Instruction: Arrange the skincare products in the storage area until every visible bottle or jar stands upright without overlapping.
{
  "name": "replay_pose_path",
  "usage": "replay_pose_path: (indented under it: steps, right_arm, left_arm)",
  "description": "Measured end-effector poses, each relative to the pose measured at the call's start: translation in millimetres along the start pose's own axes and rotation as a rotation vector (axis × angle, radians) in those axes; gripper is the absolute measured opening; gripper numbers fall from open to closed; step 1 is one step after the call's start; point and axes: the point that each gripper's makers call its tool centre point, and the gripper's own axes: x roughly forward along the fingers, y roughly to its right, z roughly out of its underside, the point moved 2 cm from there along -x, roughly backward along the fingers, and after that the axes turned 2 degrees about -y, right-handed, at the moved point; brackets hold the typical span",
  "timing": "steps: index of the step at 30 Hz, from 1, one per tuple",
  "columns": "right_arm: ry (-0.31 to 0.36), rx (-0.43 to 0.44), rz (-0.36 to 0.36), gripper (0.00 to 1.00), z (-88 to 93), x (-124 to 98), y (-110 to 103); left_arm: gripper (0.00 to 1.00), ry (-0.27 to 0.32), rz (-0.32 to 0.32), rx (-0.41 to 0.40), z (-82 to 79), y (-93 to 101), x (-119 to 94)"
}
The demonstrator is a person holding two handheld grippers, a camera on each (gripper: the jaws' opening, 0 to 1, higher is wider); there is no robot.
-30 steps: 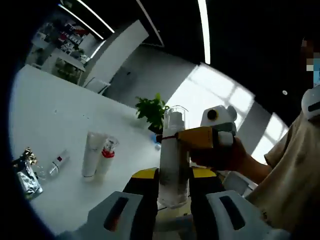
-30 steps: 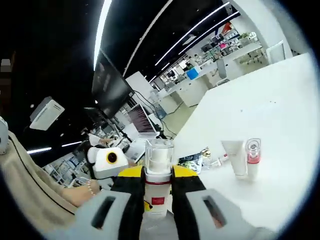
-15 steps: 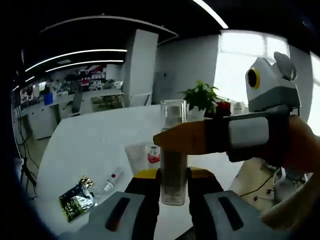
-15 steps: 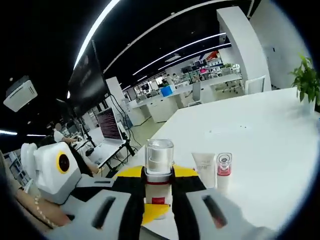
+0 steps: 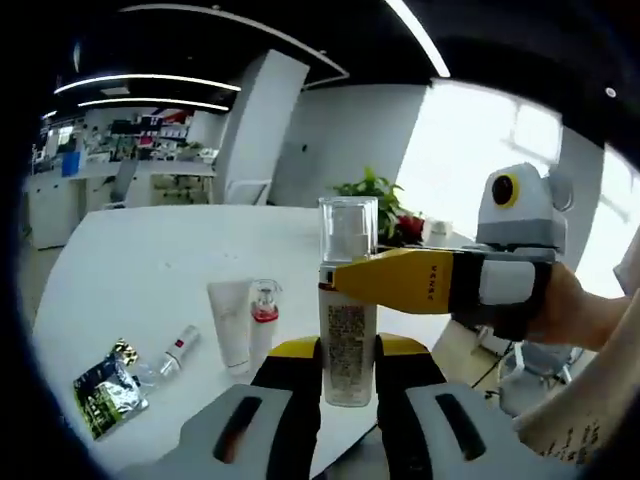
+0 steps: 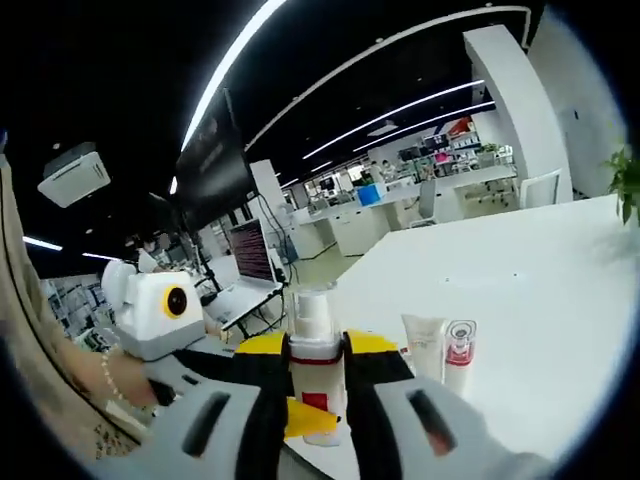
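A tall frosted pump bottle (image 5: 348, 335) with a clear cap and a red collar is held upright between both grippers, near the white table's (image 5: 150, 260) front edge. My left gripper (image 5: 348, 352) is shut on its lower body. My right gripper (image 5: 345, 276) reaches in from the right, yellow jaws shut at the collar. In the right gripper view the same bottle (image 6: 314, 330) rises between my right gripper (image 6: 315, 352), with the left gripper (image 6: 297, 417) under it. On the table a white tube (image 5: 230, 322) and a small red-banded bottle (image 5: 263, 314) stand side by side.
A small tube (image 5: 178, 349) and a foil sachet (image 5: 100, 386) lie on the table left of the standing pair. A potted plant (image 5: 370, 193) stands at the far edge. A person's hand (image 5: 590, 310) holds the right gripper. Office desks fill the background.
Both views have swung with the hands, so the table items sit elsewhere in the pictures. Both grippers have kept their hold on the tall bottle throughout.
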Motion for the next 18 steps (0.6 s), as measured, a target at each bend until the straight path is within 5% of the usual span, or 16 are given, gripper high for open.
replay_pose_path:
  steps: [10,18]
  right_arm:
    - [-0.124,-0.215,-0.322,0.23,8.6,-17.8,-23.7]
    - [-0.11,-0.307,-0.396,0.21,1.2,-16.5,-23.0]
  left_arm:
    - [0.15,-0.04,0.316,0.133,0.7,26.1,-9.9]
    - [0.15,-0.01,0.415,0.243,-10.7,25.2,-4.2]
